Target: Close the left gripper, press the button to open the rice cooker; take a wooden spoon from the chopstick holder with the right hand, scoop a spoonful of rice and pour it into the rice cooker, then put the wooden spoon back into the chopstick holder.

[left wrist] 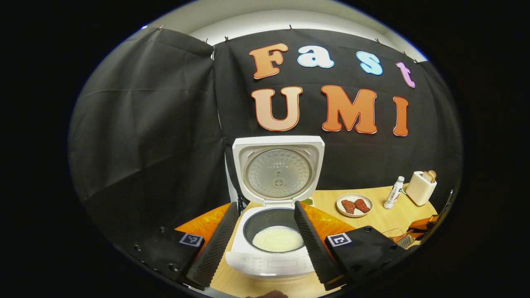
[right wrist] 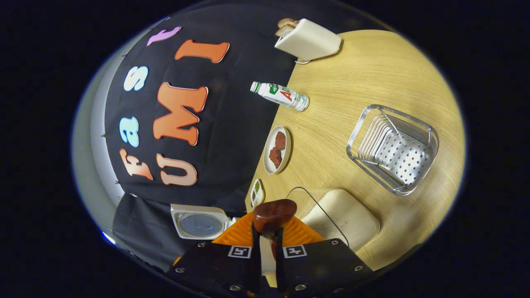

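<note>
Left gripper view puts your left gripper [left wrist: 261,234] with its fingers spread wide, holding nothing, and the rice cooker [left wrist: 276,244] sits straight ahead between them. Its lid [left wrist: 278,169] stands upright and open, and a layer of white rice [left wrist: 278,239] lies in the pot. Off to the right of your fingers are a plate of brown pieces [left wrist: 354,205], a small bottle [left wrist: 393,193] with a label too small to read, and a toaster [left wrist: 420,188] holding bread.

Right gripper view shows your right gripper [right wrist: 267,248] pinched on the wooden spoon [right wrist: 274,215], whose bowl pokes out just past the fingertips. Ahead and to the right lies a metal rack [right wrist: 393,149] on the wooden table [right wrist: 372,74], well apart from the spoon. The bottle's lettering is partly visible, but you cannot read it whole.
</note>
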`<state>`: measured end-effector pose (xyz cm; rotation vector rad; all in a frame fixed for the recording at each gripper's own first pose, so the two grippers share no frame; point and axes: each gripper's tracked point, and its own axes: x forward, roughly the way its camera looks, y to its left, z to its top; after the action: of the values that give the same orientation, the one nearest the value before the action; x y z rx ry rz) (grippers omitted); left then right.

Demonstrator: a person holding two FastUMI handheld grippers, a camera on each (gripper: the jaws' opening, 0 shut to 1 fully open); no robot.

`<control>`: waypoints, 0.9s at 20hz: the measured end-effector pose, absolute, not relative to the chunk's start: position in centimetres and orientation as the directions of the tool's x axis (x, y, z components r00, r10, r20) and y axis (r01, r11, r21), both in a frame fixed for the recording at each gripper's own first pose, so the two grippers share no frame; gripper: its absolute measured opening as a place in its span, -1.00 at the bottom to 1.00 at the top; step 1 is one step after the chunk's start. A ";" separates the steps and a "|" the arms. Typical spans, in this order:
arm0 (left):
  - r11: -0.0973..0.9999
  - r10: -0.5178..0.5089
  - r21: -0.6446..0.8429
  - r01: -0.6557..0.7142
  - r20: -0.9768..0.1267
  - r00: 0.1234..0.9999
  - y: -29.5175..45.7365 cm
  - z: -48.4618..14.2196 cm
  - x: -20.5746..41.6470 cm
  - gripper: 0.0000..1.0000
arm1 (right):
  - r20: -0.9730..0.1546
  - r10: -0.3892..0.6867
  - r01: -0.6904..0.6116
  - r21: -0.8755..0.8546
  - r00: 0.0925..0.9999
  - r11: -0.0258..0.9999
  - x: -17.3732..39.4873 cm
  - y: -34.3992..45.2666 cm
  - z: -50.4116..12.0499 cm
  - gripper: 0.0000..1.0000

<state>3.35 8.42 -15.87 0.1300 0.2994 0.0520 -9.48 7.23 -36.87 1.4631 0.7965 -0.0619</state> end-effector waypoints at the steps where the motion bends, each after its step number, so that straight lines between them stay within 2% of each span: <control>1: 0.991 0.069 0.134 -0.031 -0.289 0.955 8.1 -15.9 3.5 0.86 | -0.501 0.413 0.503 0.857 0.761 0.113 -9.1 6.4 -36.8 -0.72; 6: 0.992 0.067 0.122 -0.033 -0.281 0.957 6.5 -15.7 4.1 0.86 | -0.447 0.400 0.505 0.862 0.800 -0.046 -7.5 3.7 -35.7 -0.73; 11: 0.992 0.075 0.115 -0.045 -0.264 0.962 5.8 -15.2 4.7 0.86 | -0.346 0.401 0.440 0.882 0.848 -0.168 -5.0 2.9 -31.3 -0.72; 18: 0.988 0.129 0.119 -0.103 -0.237 0.963 7.9 -14.8 4.2 0.86 | -0.225 0.498 0.375 0.899 0.837 -0.224 0.4 9.1 -25.6 -0.73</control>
<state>4.20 7.91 -14.78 0.1056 0.2469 0.1179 0.38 9.06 -25.63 1.8423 0.6602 0.1305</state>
